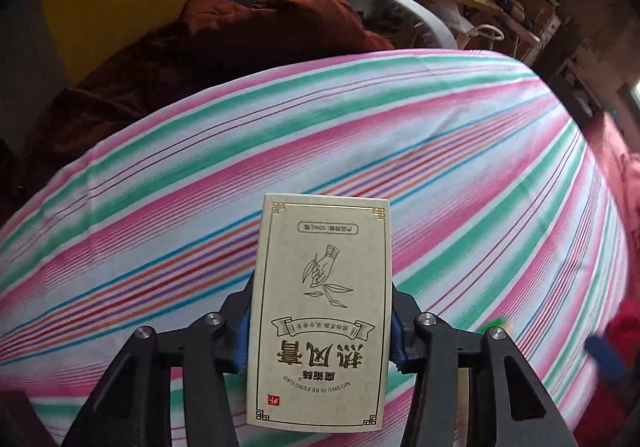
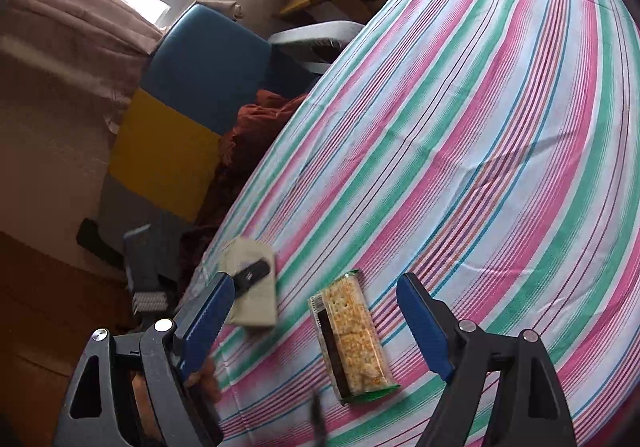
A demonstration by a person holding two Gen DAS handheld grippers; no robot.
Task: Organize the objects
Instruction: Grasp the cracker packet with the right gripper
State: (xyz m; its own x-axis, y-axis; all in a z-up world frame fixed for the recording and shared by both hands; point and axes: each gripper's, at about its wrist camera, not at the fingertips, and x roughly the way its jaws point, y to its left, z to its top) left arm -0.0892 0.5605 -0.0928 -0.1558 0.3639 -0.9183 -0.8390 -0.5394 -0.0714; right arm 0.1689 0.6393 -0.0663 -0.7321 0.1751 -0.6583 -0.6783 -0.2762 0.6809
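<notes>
Box (image 1: 322,311): your left gripper (image 1: 320,327) has it clamped by its long sides, jaws closed snug on the card, held flat above the striped sheet (image 1: 460,151) so you can carry it to a spot. Your right gripper (image 2: 316,323) hangs wide open and empty, its blue pads (image 2: 424,331) either side of the cracker pack (image 2: 352,335) lying on the sheet, likely lined up to take it lengthwise next.

The left gripper (image 1: 320,321) has its two black fingers closed tight on a held item. The right gripper (image 2: 316,323) has its blue-padded fingers (image 2: 204,321) spread wide apart, holding nothing.
</notes>
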